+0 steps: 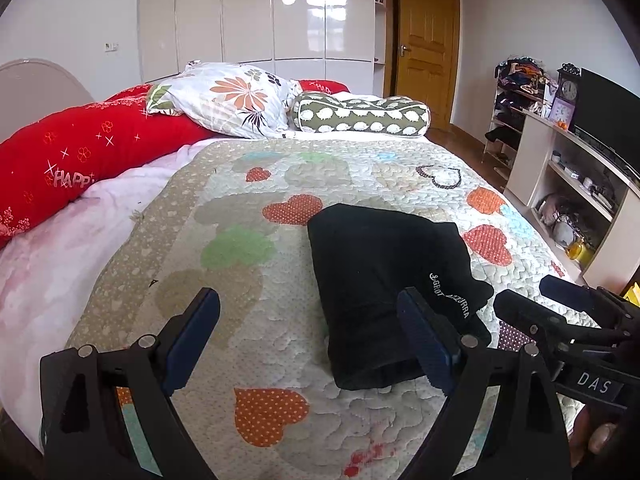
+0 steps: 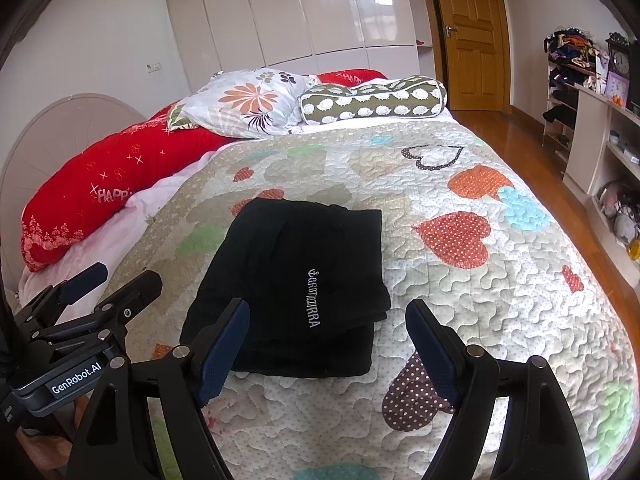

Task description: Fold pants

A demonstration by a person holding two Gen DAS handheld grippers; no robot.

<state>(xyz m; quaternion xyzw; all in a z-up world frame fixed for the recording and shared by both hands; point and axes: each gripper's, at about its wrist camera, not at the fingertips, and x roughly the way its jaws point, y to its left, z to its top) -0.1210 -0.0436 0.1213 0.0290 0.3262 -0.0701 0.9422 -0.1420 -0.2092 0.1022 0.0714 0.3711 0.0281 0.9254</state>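
Note:
Black pants [image 1: 376,280] lie folded into a compact stack on the heart-patterned quilt [image 1: 248,248], with white lettering on the top layer. They also show in the right wrist view [image 2: 296,280]. My left gripper [image 1: 310,322] is open and empty, held above the quilt at the near edge of the pants, its right finger over the stack. My right gripper [image 2: 328,334] is open and empty, hovering over the near edge of the pants. The right gripper shows at the right in the left wrist view [image 1: 560,300], and the left gripper at the left in the right wrist view [image 2: 112,284].
Pillows lie at the head of the bed: a long red one [image 1: 80,152], a floral one [image 1: 228,100] and a green patterned bolster [image 1: 360,114]. A shelf unit with a TV [image 1: 592,152] stands to the right, across a wooden floor [image 2: 532,152]. Wardrobe [image 1: 256,16] and door [image 1: 428,40] behind.

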